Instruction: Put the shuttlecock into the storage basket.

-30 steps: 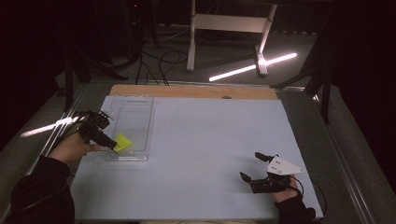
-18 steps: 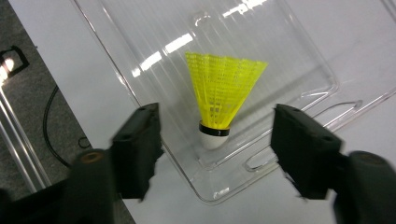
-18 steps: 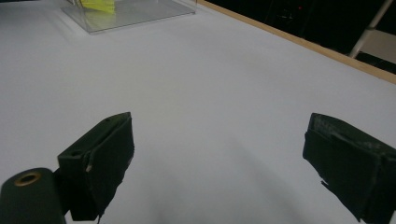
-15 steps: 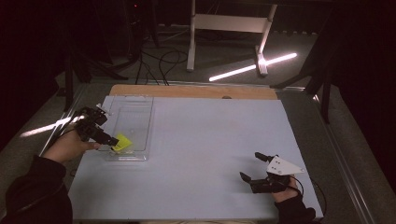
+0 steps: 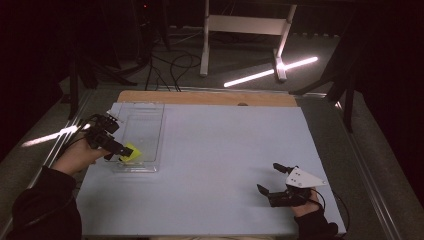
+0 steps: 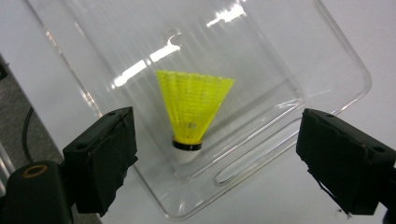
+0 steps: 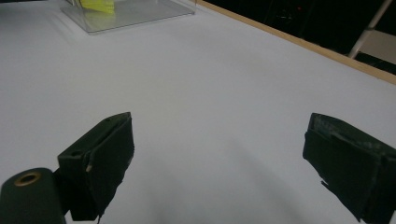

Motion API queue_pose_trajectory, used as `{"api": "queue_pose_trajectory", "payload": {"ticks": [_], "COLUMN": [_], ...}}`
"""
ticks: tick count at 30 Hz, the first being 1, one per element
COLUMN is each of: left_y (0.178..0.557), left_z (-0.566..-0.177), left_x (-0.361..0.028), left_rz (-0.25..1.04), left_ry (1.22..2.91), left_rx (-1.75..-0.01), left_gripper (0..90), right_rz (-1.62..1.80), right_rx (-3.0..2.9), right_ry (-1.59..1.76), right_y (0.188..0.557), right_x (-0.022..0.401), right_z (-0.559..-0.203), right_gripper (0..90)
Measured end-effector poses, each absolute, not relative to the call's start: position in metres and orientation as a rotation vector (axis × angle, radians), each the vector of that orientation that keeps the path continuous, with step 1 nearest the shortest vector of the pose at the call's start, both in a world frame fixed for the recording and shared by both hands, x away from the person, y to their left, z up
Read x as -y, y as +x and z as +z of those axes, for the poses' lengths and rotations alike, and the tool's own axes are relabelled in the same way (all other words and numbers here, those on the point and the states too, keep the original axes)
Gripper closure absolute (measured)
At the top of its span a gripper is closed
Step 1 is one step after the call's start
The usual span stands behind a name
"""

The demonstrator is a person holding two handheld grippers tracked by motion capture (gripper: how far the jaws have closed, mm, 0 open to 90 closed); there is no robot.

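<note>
A yellow shuttlecock point(image 5: 131, 152) point(image 6: 194, 105) rests inside a clear plastic tray point(image 5: 145, 107) point(image 6: 355, 70) at the left of the white table, near the tray's front end. Its dark-banded white cork points toward my left gripper point(image 5: 119, 151) point(image 6: 217, 121). That gripper hovers just over it; its jaws have just been opening and now stand wide apart on either side of the shuttlecock without touching it. My right gripper point(image 5: 267, 177) point(image 7: 219, 126) sits near the table's front right, open, with bare white surface between its jaws.
A wooden strip point(image 5: 210, 97) runs along the table's far edge. Metal rails point(image 5: 365, 150) border the sides. Beyond the table stand a white frame's legs point(image 5: 245, 25), a bright light bar point(image 5: 270, 72) and cables on the floor.
The left gripper's jaws have spread apart off the shuttlecock, which stays in the tray. The left hand shifted only slightly. The right gripper has kept still.
</note>
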State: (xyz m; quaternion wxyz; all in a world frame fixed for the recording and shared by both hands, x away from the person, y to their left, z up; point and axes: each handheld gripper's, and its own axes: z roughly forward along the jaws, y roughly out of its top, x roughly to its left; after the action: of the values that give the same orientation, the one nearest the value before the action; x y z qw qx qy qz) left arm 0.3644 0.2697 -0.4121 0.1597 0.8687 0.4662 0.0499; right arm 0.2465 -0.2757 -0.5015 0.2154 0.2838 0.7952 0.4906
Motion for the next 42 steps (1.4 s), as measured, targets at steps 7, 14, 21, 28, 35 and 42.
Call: {"api": "queue_pose_trajectory", "payload": {"ticks": [7,14,21,28,35,42], "left_y": [0.366,0.368,0.369,0.369,0.369,0.368], "left_z": [-0.406,-0.401,-0.400,-0.396,-0.391,-0.389], "left_x": [-0.265,-0.260,-0.252,-0.238,-0.217,-0.198], "left_rz": [0.154,0.146,0.141,0.123,0.133,0.132], "left_ry": [2.444,2.412,2.409,2.402,2.400,2.393], "left_rx": [-1.288,-1.265,-1.248,-1.189,-1.109,-1.018], "left_gripper": [0.1,0.1,0.0,0.0,0.0,0.0], "right_rz": [1.360,1.361,1.361,1.360,1.361,1.363], "right_rx": [-2.206,-2.207,-2.209,-2.209,-2.208,-2.209], "right_ry": [0.786,0.789,0.789,0.790,0.789,0.788], "right_y": [0.246,0.246,0.247,0.247,0.247,0.247], "right_x": [0.276,0.276,0.276,0.276,0.276,0.276], "right_z": [-0.502,-0.502,-0.502,-0.502,-0.502,-0.502], "right_gripper": [9.0,9.0,9.0,9.0,9.0,9.0]}}
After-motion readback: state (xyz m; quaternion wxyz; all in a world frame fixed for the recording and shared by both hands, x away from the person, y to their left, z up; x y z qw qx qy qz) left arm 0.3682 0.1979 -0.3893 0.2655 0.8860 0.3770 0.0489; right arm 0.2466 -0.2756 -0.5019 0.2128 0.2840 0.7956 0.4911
